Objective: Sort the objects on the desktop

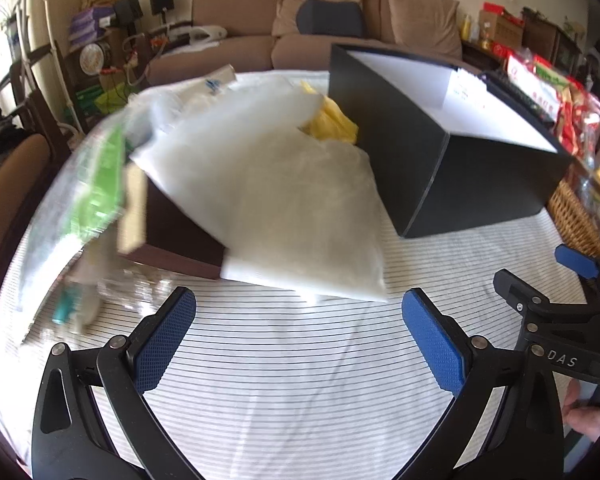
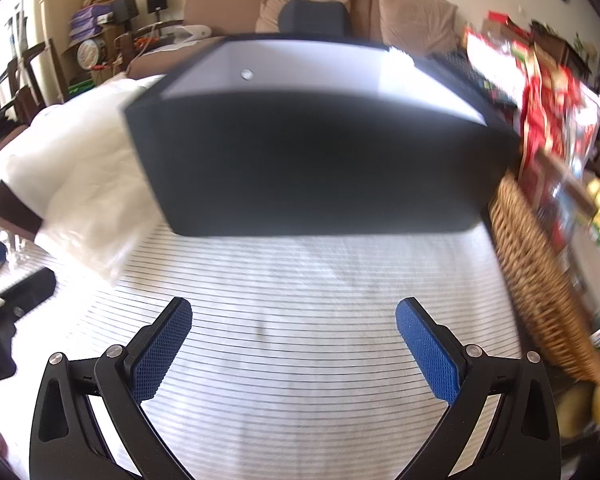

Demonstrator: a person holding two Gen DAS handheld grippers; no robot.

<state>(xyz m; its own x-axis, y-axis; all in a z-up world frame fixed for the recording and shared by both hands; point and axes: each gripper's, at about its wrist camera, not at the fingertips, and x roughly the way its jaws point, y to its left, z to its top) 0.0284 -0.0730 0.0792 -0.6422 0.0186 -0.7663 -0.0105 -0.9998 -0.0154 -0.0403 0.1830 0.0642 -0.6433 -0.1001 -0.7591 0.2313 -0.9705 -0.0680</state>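
A black open box with a white inside stands on the striped tablecloth; it fills the middle of the right wrist view. A white plastic bag lies left of it, over a dark brown box, with something yellow behind it. A clear packet with green print lies at the far left, blurred. My left gripper is open and empty above the cloth, short of the bag. My right gripper is open and empty in front of the black box.
A wicker basket with red snack packets stands right of the black box. The right gripper shows at the right edge of the left wrist view. A brown sofa is behind the table.
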